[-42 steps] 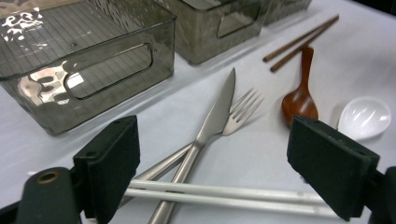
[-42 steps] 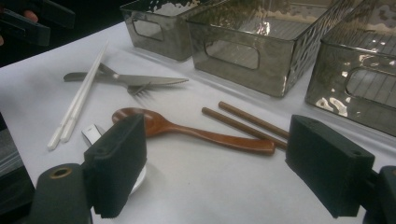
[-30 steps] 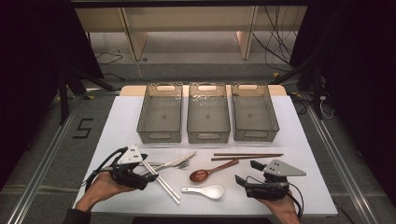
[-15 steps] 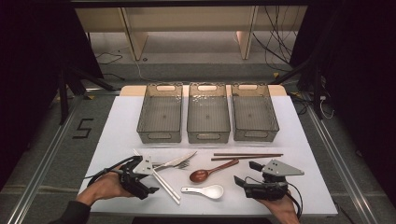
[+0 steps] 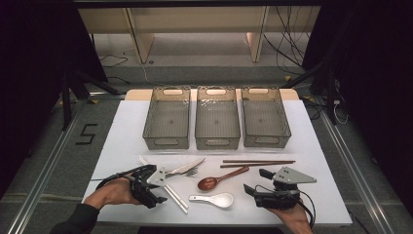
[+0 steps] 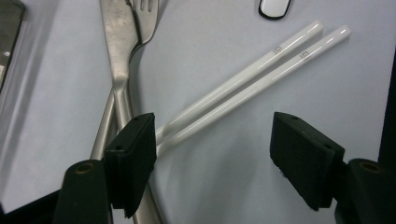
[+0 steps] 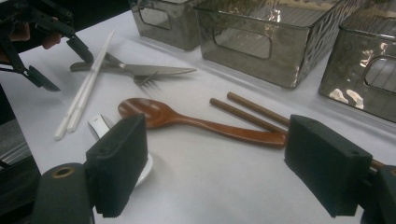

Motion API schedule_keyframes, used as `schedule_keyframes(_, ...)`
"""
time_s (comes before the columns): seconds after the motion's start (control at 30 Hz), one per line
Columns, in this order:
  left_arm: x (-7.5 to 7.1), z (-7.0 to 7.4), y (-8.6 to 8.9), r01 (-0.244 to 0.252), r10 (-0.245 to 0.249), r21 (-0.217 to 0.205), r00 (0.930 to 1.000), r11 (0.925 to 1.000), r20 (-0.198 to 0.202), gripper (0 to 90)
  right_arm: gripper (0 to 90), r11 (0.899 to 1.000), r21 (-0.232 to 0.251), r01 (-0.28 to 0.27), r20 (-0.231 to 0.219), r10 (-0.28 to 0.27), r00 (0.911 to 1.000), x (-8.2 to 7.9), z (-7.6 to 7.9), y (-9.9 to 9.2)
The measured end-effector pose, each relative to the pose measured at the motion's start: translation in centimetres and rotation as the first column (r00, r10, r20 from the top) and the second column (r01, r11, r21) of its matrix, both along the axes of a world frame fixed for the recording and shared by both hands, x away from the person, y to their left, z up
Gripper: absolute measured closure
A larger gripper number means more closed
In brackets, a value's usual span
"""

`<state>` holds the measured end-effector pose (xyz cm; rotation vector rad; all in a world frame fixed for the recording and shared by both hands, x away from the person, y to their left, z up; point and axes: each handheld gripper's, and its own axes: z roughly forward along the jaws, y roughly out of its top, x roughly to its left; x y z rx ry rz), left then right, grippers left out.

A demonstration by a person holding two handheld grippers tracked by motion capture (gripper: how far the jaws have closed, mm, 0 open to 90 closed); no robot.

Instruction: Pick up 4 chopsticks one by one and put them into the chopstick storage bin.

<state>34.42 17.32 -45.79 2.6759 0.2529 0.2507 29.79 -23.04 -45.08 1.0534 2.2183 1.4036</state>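
left gripper view: white chopsticks (image 6: 247, 88), pair, side by side on the tabletop (image 6: 224, 186), near ends at the left pad and crossing the fork (image 6: 122, 56) and knife (image 6: 100, 135) handles. left claw (image 6: 212, 149) apart, just been closing, nothing pinched yet. advice: centre both sticks between the pads, keep the steel handles out, squeeze evenly so neither rolls. right claw (image 7: 217, 168) apart, empty, over the brown spoon (image 7: 187, 120). three bins (image 5: 217, 117) beyond.
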Motion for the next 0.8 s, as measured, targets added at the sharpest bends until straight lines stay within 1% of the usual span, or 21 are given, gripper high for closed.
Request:
schedule_keyframes(0.1,0.21,-0.13,-0.22,0.017,-0.017,0.031,0.9999,0.9994,-0.002,32.6,22.3,1.000,-0.001,-0.001,-0.001,0.001,1.0000,0.00,0.00,0.01)
schedule_keyframes(0.13,0.24,-0.22,-0.30,0.019,-0.019,0.033,0.9998,0.9993,-0.006,32.6,22.3,1.000,-0.001,-0.001,-0.001,0.001,1.0000,0.00,0.00,0.01)
schedule_keyframes(0.17,0.32,-0.29,-0.43,0.036,-0.036,0.059,0.9993,0.9976,-0.006,33.1,22.3,1.000,0.000,-0.002,-0.001,0.002,1.0000,-0.02,0.00,0.01)
schedule_keyframes(0.2,0.32,-0.29,-0.43,0.036,-0.036,0.059,0.9993,0.9976,-0.006,33.3,22.3,1.000,0.000,-0.002,-0.001,0.002,1.0000,-0.01,0.00,0.00)
schedule_keyframes(0.3,0.46,-0.17,-0.61,0.055,-0.055,0.083,0.9985,0.9950,-0.002,34.3,22.4,1.000,0.003,-0.002,-0.002,0.002,1.0000,0.01,-0.01,-0.03)
schedule_keyframes(0.37,0.54,-0.18,-0.77,0.061,-0.061,0.087,0.9981,0.9943,-0.003,34.7,22.4,1.000,0.003,-0.003,-0.003,0.003,1.0000,0.01,-0.01,-0.03)
schedule_keyframes(0.43,0.70,-0.17,-0.94,0.079,-0.079,0.110,0.9968,0.9908,-0.010,34.9,22.4,1.000,0.005,-0.003,-0.003,0.003,1.0000,0.01,-0.01,-0.02)
schedule_keyframes(0.47,0.67,-0.21,-1.00,0.080,-0.079,0.107,0.9968,0.9910,-0.016,35.4,22.4,1.000,0.003,-0.004,-0.003,0.004,1.0000,0.01,-0.01,-0.02)
schedule_keyframes(0.5,0.69,-0.21,-1.04,0.088,-0.087,0.117,0.9960,0.9891,-0.020,35.4,22.4,1.000,0.003,-0.004,-0.004,0.004,1.0000,0.00,-0.01,-0.03)
schedule_keyframes(0.57,0.68,-0.22,-1.01,0.088,-0.087,0.121,0.9960,0.9887,-0.021,35.9,22.4,1.000,0.005,-0.003,-0.003,0.003,1.0000,-0.01,0.00,-0.03)
schedule_keyframes(0.67,0.58,-0.22,-0.90,0.081,-0.080,0.132,0.9967,0.9880,-0.011,37.8,22.5,1.000,0.006,-0.004,-0.005,0.004,1.0000,0.00,0.00,-0.07)
schedule_keyframes(0.7,0.55,-0.20,-0.87,0.080,-0.079,0.134,0.9968,0.9877,-0.014,40.1,22.5,1.000,0.007,-0.004,-0.005,0.004,1.0000,0.01,0.00,-0.06)
schedule_keyframes(0.73,0.57,-0.21,-0.85,0.095,-0.094,0.169,0.9954,0.9810,-0.018,41.3,22.5,1.000,0.006,-0.004,-0.005,0.004,1.0000,0.02,-0.01,-0.05)
schedule_keyframes(0.77,0.57,-0.21,-0.85,0.095,-0.094,0.169,0.9954,0.9810,-0.018,41.8,22.5,1.000,0.006,-0.006,-0.005,0.006,1.0000,0.03,-0.01,-0.04)
schedule_keyframes(0.8,0.53,-0.30,-0.85,0.094,-0.093,0.183,0.9956,0.9787,-0.013,41.8,22.5,1.000,0.006,-0.006,-0.005,0.006,1.0000,0.03,-0.01,-0.04)
